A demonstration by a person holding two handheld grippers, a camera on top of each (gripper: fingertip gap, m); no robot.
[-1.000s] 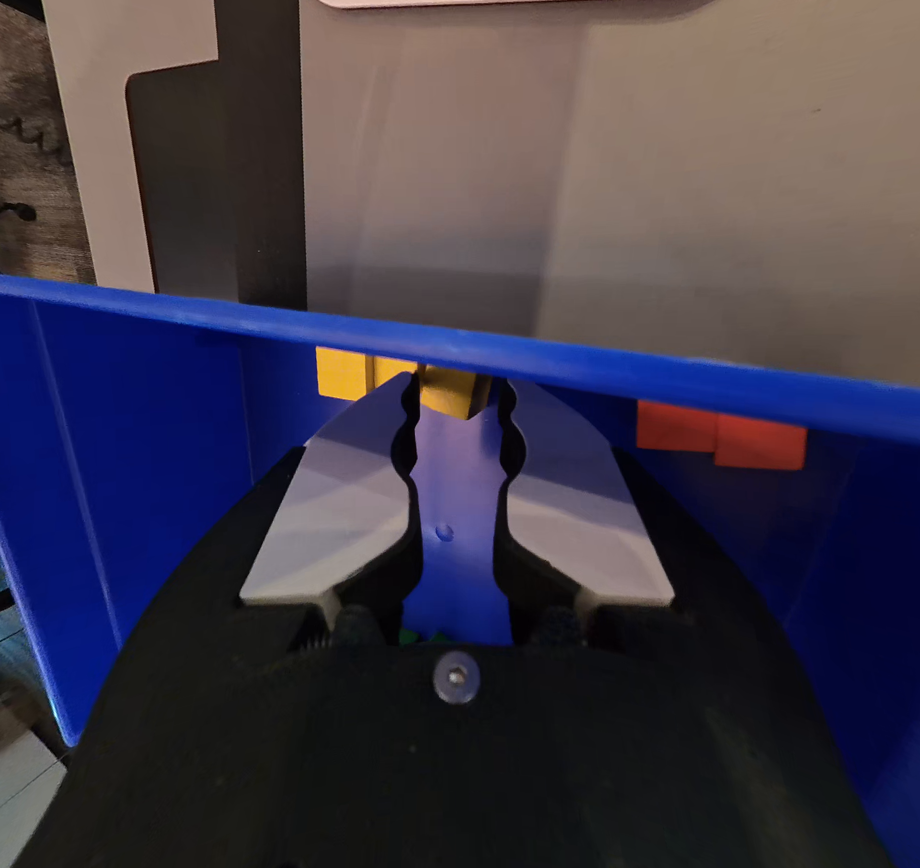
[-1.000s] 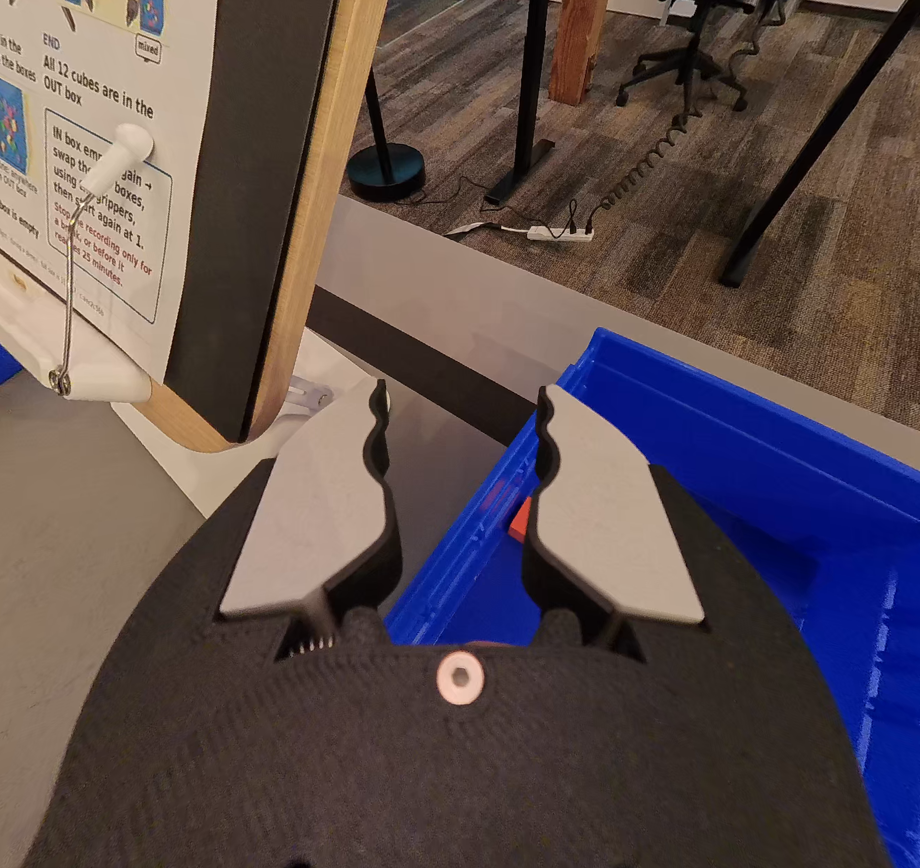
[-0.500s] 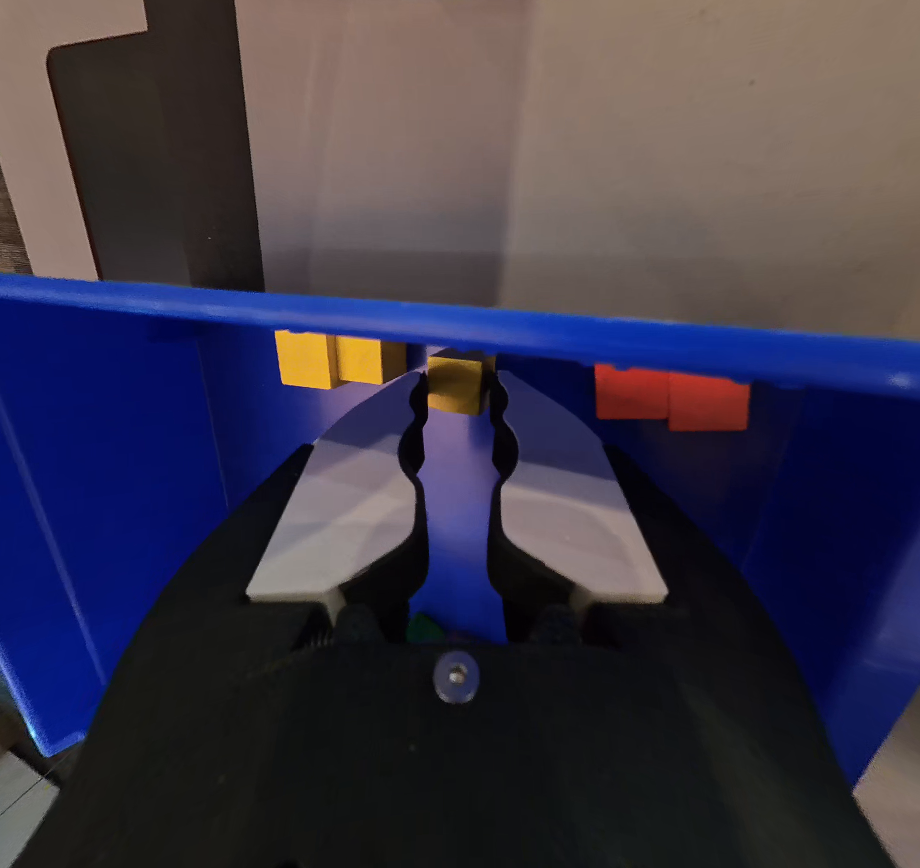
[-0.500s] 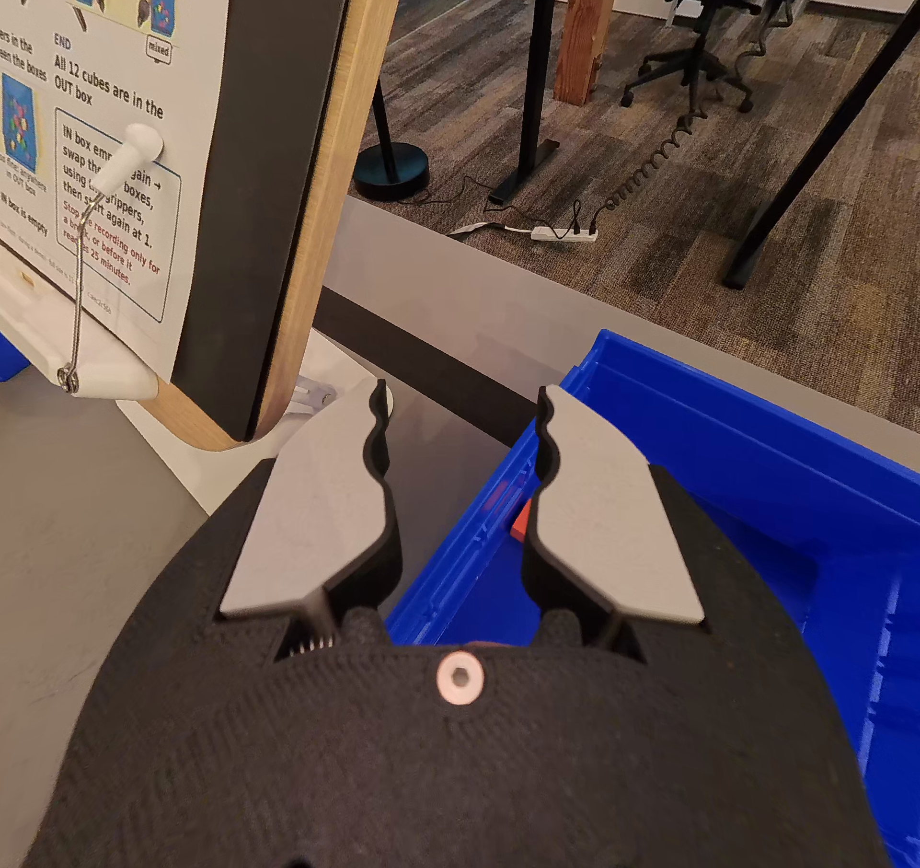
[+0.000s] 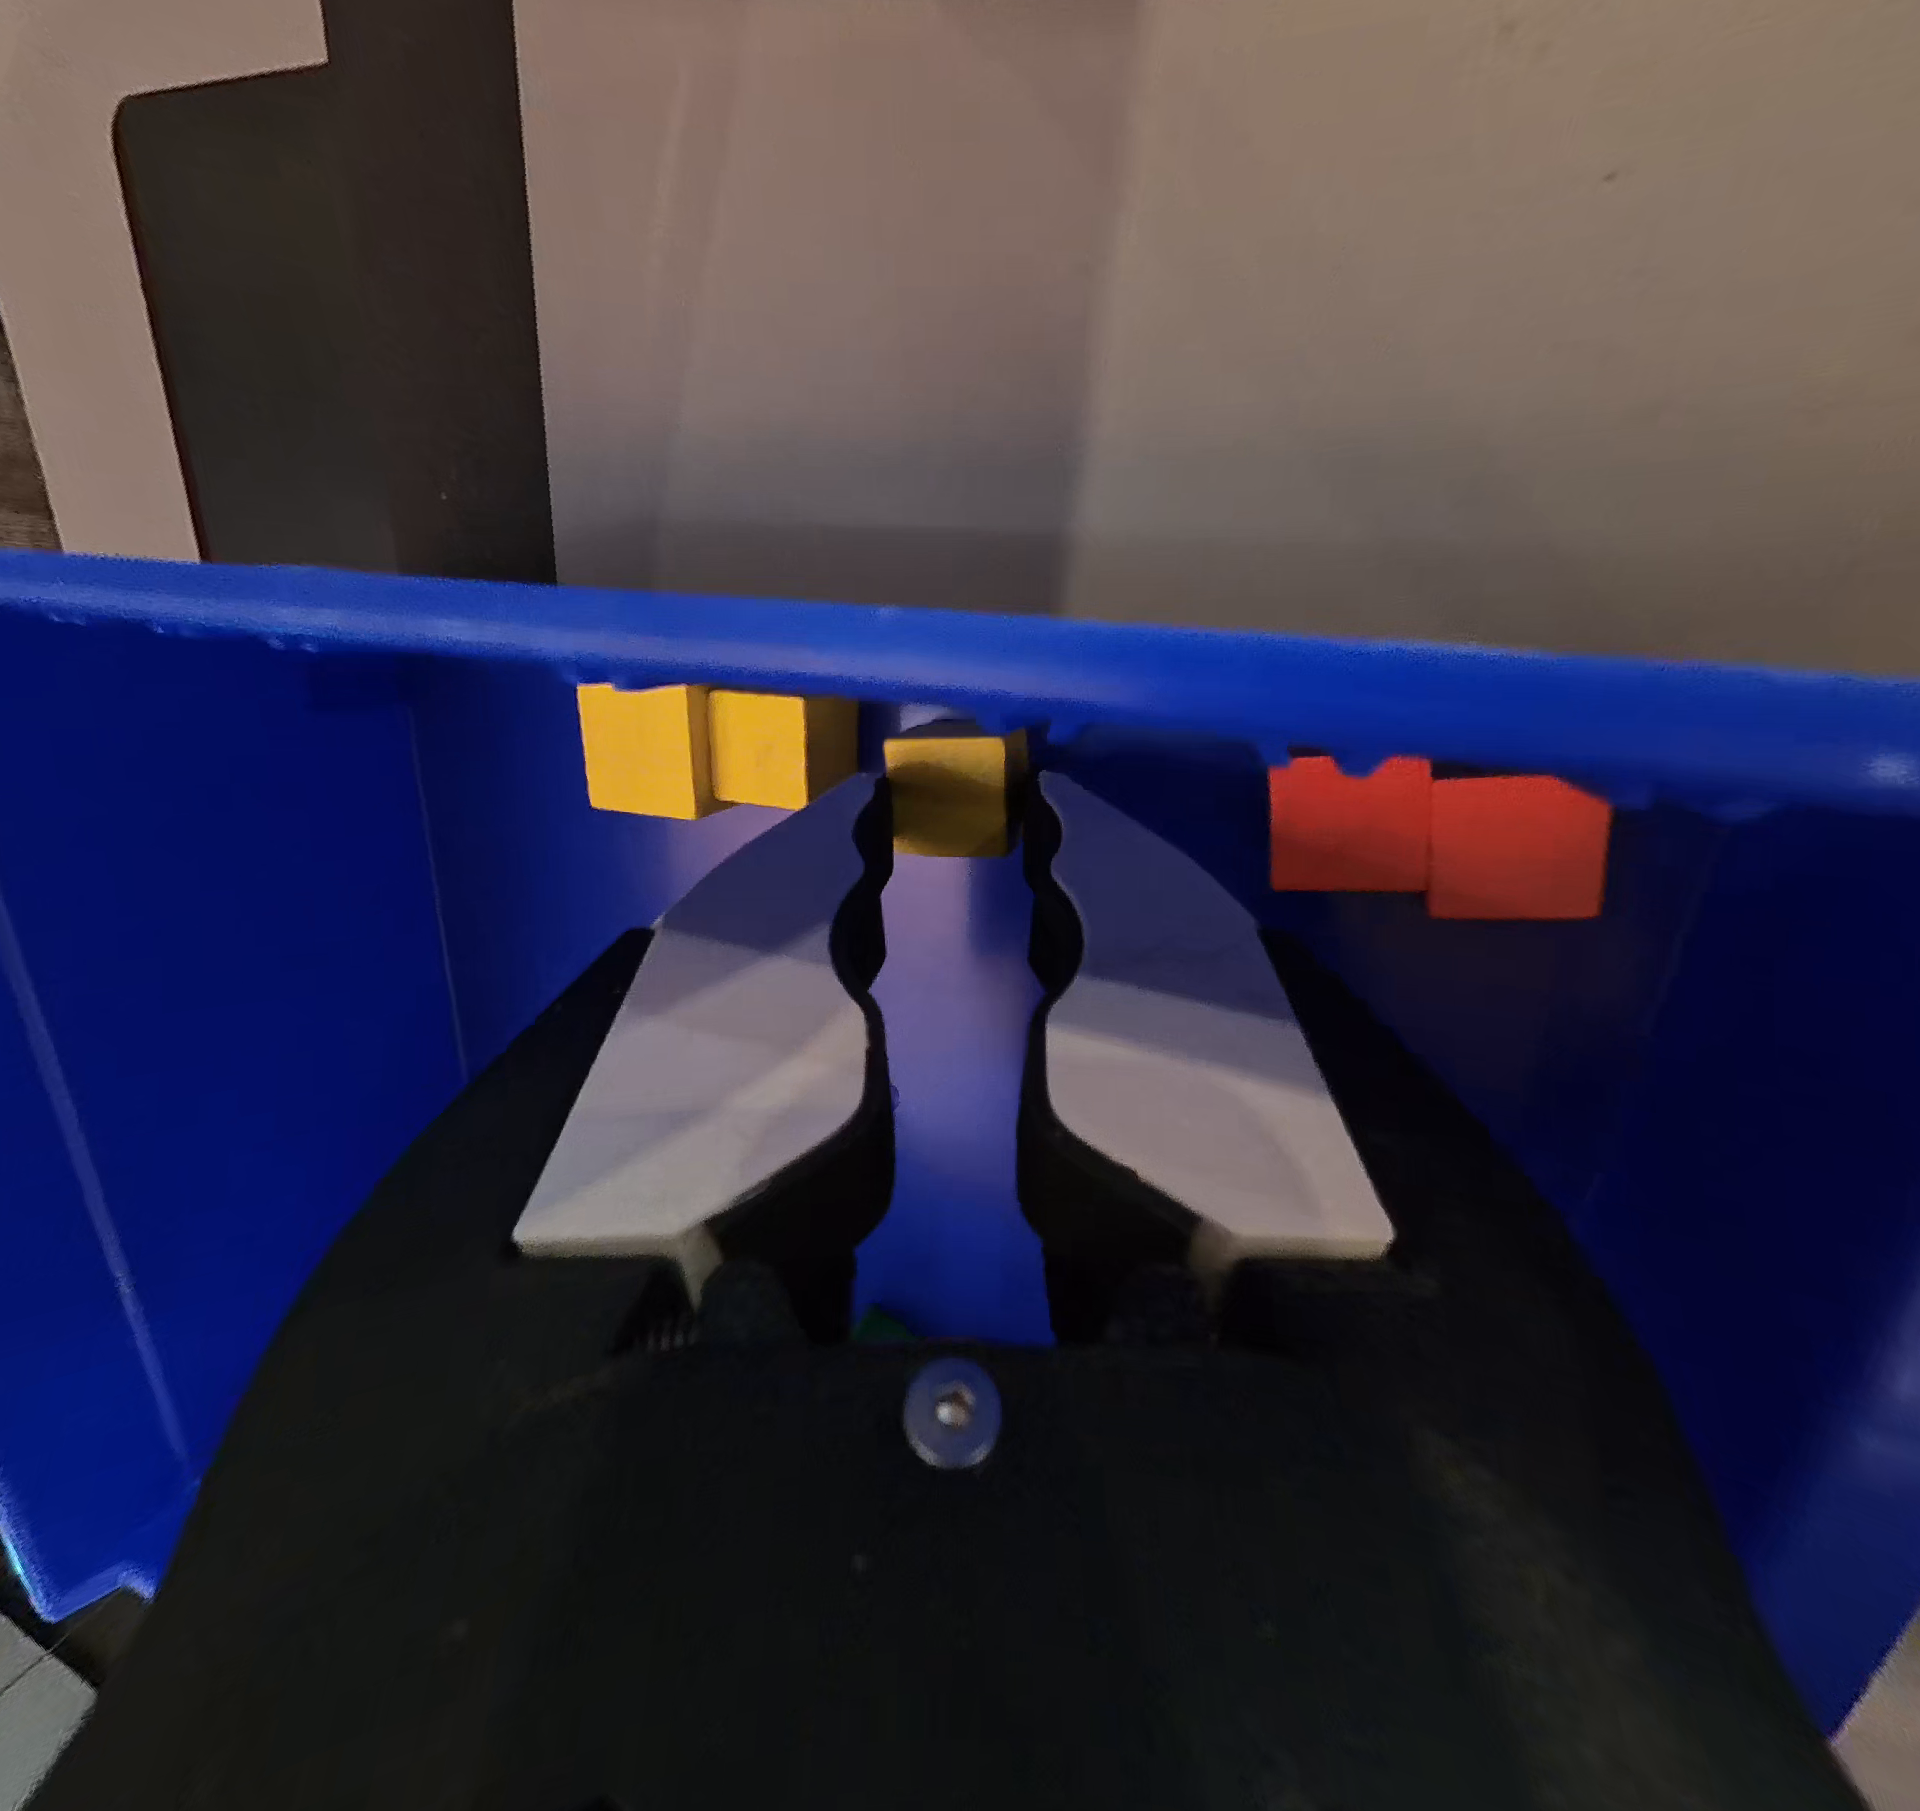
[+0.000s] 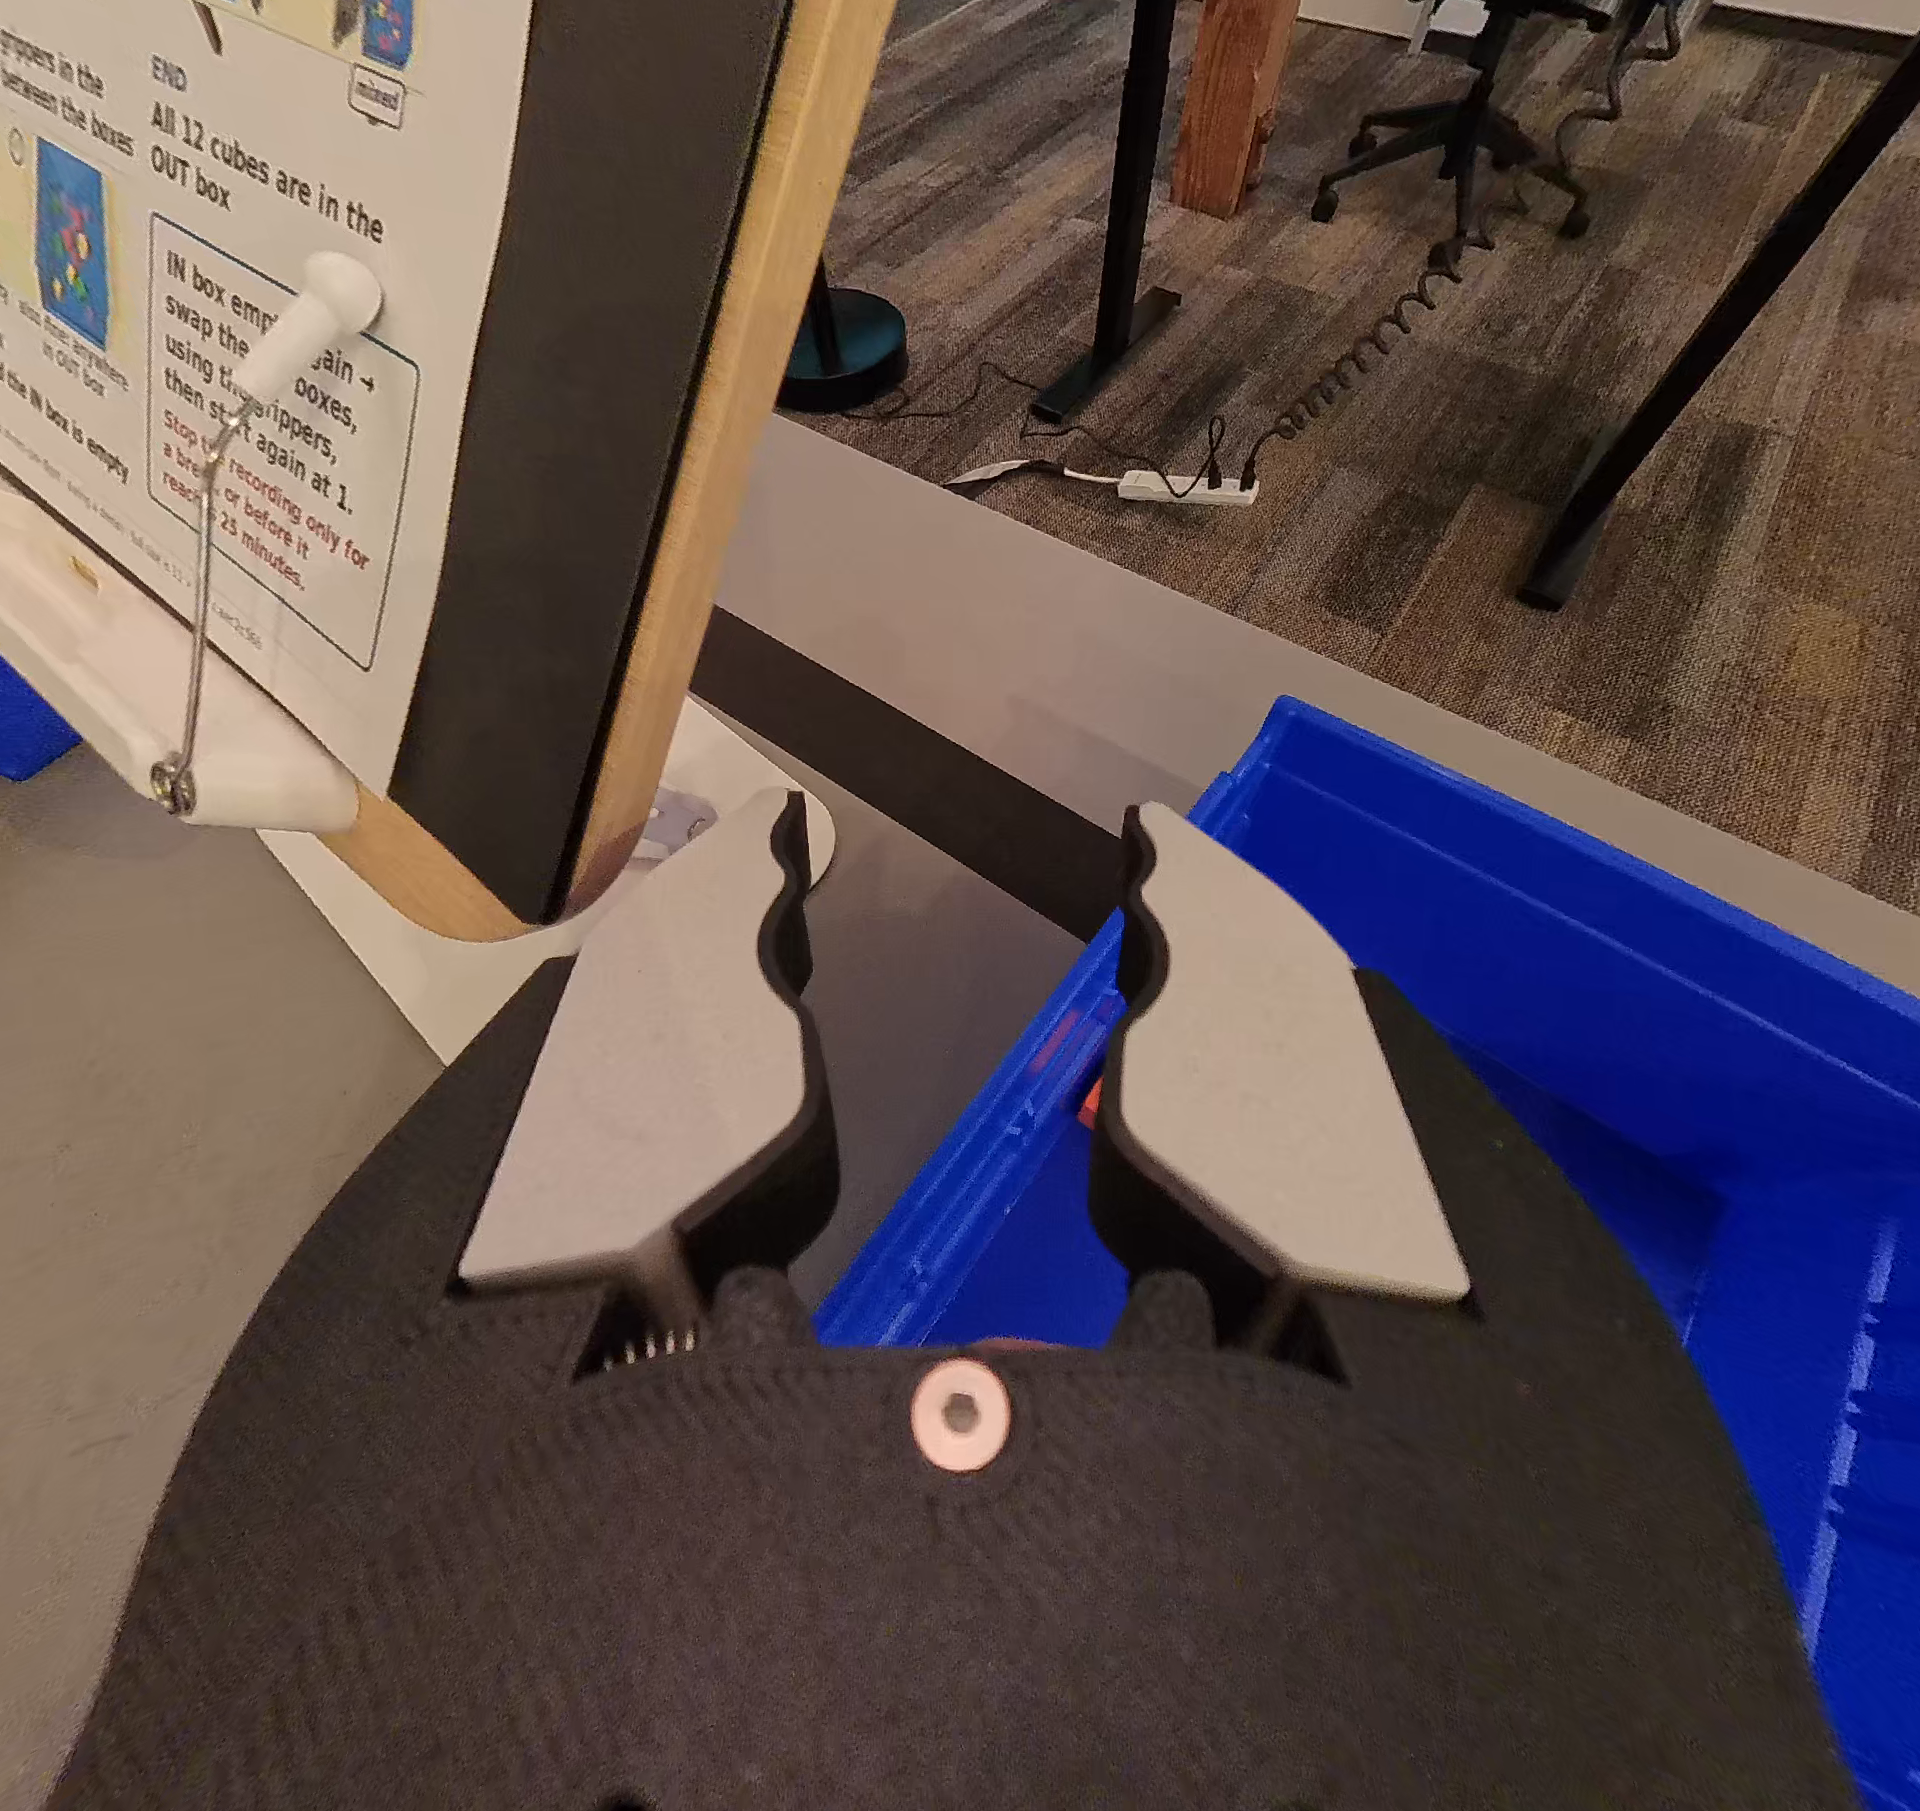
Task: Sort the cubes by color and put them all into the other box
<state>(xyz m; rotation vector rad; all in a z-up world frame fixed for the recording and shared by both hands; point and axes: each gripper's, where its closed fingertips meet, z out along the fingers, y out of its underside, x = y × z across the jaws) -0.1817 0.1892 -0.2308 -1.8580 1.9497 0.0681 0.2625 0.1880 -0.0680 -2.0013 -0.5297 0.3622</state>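
In the left wrist view my left gripper [image 5: 954,797] is inside the blue box [image 5: 1039,655], shut on a yellow cube [image 5: 948,797] held at its fingertips close to the far wall. Two yellow cubes [image 5: 636,762] [image 5: 774,748] sit side by side against that wall, just left of the held one. Two red cubes [image 5: 1351,826] [image 5: 1517,847] sit against the same wall to the right. In the right wrist view my right gripper [image 6: 961,826] is open and empty, over the left rim of a blue box [image 6: 1558,930]. A sliver of a red cube [image 6: 1089,1101] shows inside it.
A wooden-edged instruction board [image 6: 582,411] on a white base stands on the grey table left of my right gripper. A bit of green [image 5: 878,1323] shows low between my left fingers. Beyond the table edge are carpet, table legs, a power strip [image 6: 1184,485] and an office chair [image 6: 1507,47]. Some 50 cm of space lies between my two pairs of fingers.
My left gripper has shifted a little inside the box with the yellow cube, which went from tilted to square and now sits beside the two yellow cubes. The right gripper has barely moved.
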